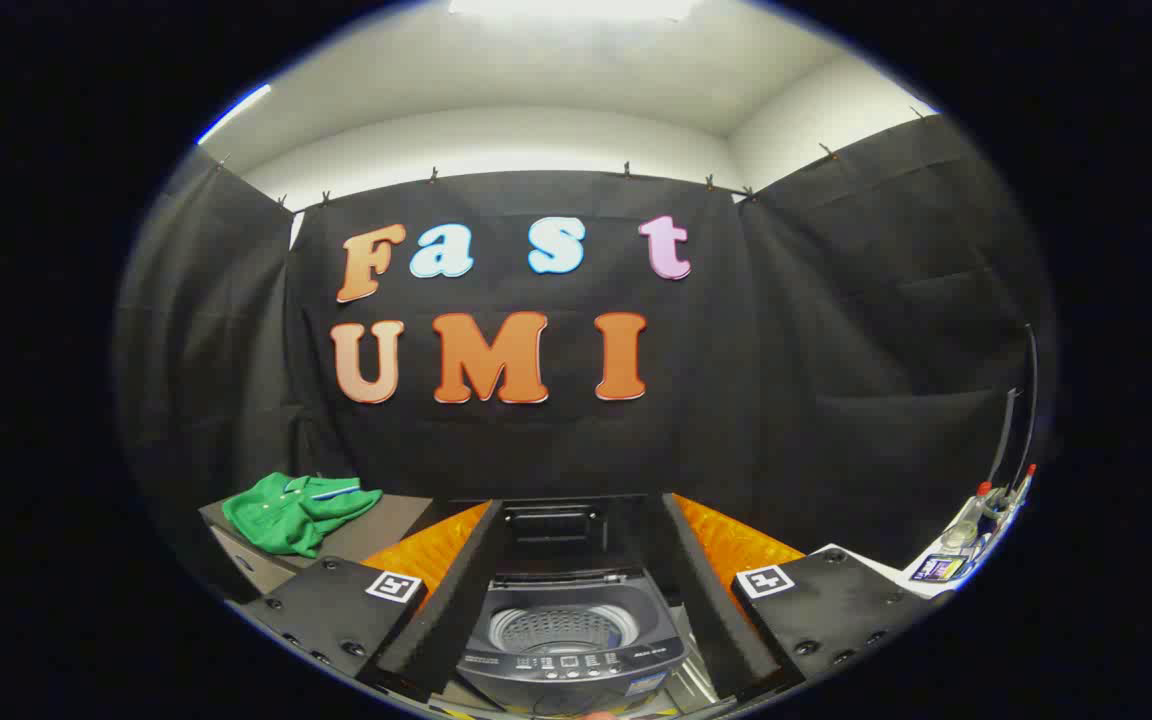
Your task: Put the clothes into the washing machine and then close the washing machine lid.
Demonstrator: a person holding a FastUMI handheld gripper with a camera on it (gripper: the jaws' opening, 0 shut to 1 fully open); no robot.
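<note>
A small dark grey top-loading washing machine (572, 640) stands right ahead, seen between my two fingers. Its lid (548, 528) is swung up at the back, and the bare metal drum (563, 628) shows inside. A crumpled green shirt (296, 510) lies on a grey surface (391, 520) beyond my left finger, to the left of the machine. My gripper (576, 600) is open, with the black-padded orange fingers (441, 585) spread wide either side of the machine and nothing held between them.
Black cloth walls close the booth behind and on both sides. A white table edge (876, 570) at the right carries small bottles and cables (986, 510).
</note>
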